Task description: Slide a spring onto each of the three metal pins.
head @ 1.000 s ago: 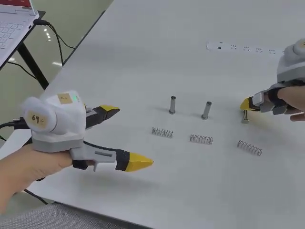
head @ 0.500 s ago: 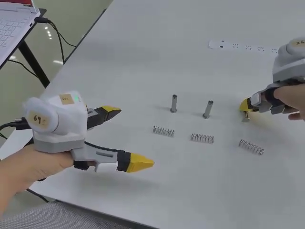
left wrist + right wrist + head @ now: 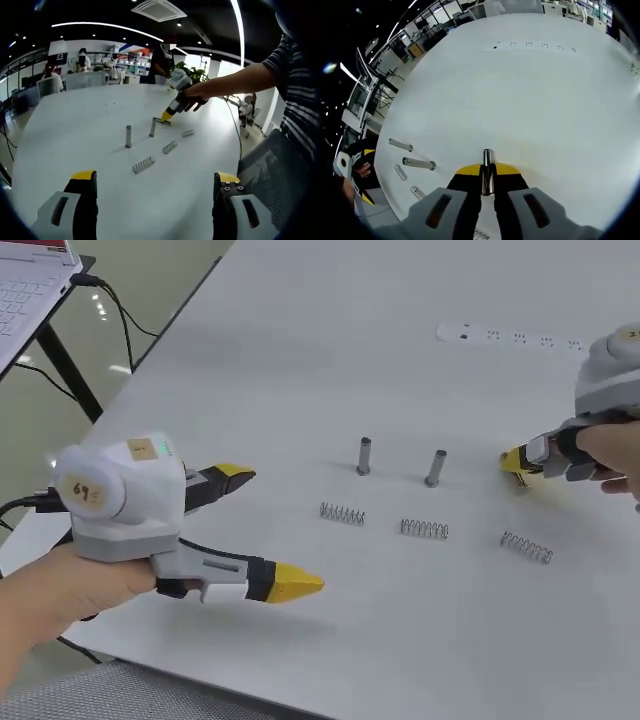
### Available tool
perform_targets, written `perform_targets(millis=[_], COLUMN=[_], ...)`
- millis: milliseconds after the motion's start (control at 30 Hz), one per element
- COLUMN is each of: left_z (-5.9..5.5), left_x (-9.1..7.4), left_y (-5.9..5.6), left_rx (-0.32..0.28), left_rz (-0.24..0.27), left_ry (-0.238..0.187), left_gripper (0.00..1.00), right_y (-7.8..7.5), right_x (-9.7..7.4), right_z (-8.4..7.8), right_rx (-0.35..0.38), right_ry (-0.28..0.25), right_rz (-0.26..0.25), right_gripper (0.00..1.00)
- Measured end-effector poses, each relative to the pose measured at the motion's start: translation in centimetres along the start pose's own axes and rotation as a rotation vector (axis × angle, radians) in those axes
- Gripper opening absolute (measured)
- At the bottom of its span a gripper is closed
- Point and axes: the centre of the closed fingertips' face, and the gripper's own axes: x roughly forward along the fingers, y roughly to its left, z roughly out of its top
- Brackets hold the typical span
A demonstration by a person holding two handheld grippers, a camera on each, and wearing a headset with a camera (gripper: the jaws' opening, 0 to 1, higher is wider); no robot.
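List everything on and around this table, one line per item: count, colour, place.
standing metal pins: 2, grey; upright, mid-table, side by side
held metal pin: 1, grey; clamped in the right claw
springs: 3, silver; lying in a row in front of the pins
power strip: 1, white; far side of the table
table: 1, white
laptop: 1, white; on a stand left of the table
cable: 1, black; beside the laptop
left claw: 1, yellow-tipped; open, near edge
right claw: 1, yellow-tipped; shut on the pin
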Motion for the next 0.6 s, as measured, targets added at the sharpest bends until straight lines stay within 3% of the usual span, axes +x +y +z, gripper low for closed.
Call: perform_targets(millis=[600], left_z=[1.0], left_x=[0.1], left_y=[0.3], left_rx=[0.017], left_rz=[-0.003], left_ry=[-0.007], left_gripper=[0.94], right_y=[0.3], right_x=[-1.3], right_z=[-1.2], right_rx=[-0.072], right_ry=[-0.073], right_rz=[0.068], right_gripper=[0.05])
